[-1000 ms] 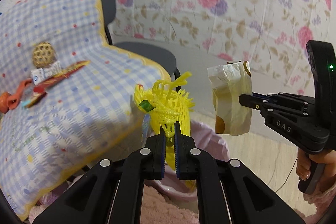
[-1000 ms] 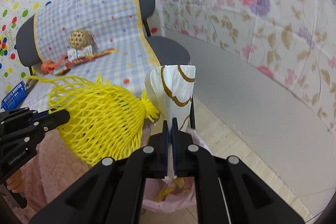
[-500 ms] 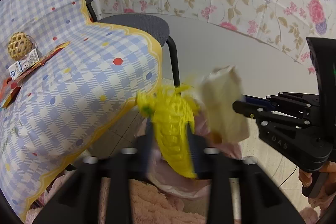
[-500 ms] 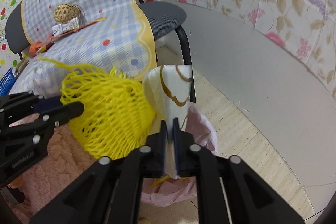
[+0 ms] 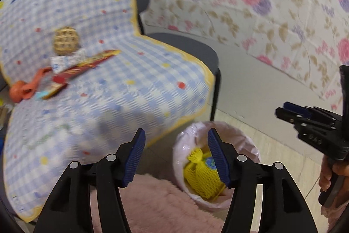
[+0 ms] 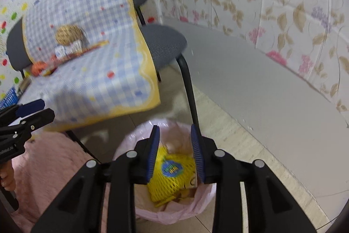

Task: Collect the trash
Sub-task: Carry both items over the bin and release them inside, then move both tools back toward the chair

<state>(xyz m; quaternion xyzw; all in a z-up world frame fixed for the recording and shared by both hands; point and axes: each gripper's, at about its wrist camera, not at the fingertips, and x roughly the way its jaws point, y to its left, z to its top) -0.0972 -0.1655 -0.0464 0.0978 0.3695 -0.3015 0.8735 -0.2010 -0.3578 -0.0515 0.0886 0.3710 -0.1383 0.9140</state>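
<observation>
The left tongs stand spread wide with nothing between the blue pads, their jaws having just been opening; the right tongs are parted less far, also just opened, and nothing is pinched there either. Both hang above the pink-lined bin on the floor beside the chair leg. The yellow foam net, with a round blue and green sticker on top, lies inside the bin, and a piece of pale paper wrapper with brown lines shows at its right edge. More litter waits on the checked blue cloth draped over the chairs: a woven wicker ball, a small white packet just below it, a long red and gold wrapper lying slantwise, and an orange clip at the left end. A fluffy pink rug lies next to the bin
</observation>
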